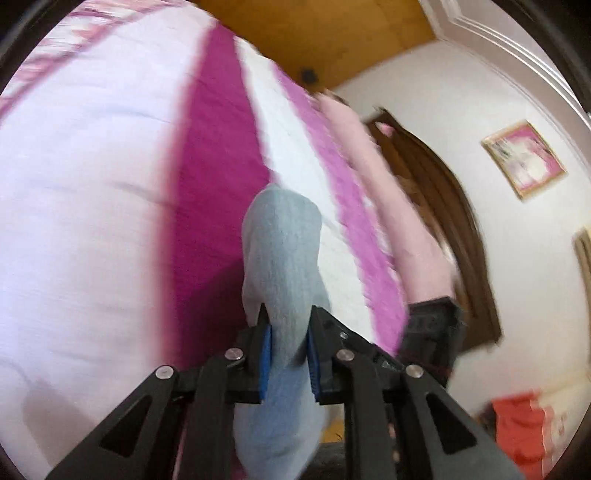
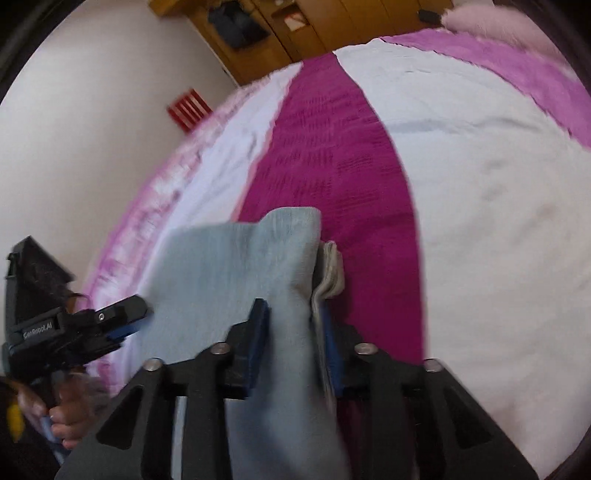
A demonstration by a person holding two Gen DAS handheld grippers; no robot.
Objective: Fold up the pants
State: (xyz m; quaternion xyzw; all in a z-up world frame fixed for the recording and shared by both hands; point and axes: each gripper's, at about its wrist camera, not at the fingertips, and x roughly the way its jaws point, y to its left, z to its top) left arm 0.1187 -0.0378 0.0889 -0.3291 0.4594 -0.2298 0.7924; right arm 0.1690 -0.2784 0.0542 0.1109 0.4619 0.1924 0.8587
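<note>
The pants [image 1: 280,240] are light blue-grey cloth lifted over a bed. My left gripper [image 1: 288,321] is shut on a bunched part of them, blue pads pressing both sides, with a rounded fold sticking up past the tips. In the right wrist view the pants [image 2: 229,266] spread as a flat panel, and my right gripper [image 2: 291,314] is shut on a thick fold whose layered hem lies against the right pad. The left gripper [image 2: 125,321] shows at the panel's left edge, held by a hand [image 2: 62,417]. The right gripper [image 1: 432,325] appears blurred at the right of the left view.
The bedspread [image 2: 498,184] is white with magenta bands [image 2: 332,166]. A pink sleeve [image 1: 388,184] reaches over it. Wooden cupboards [image 2: 295,29] stand beyond the bed, a brown headboard [image 1: 461,221] and a framed picture [image 1: 524,158] are by the wall, and red cloth [image 1: 524,424] lies low right.
</note>
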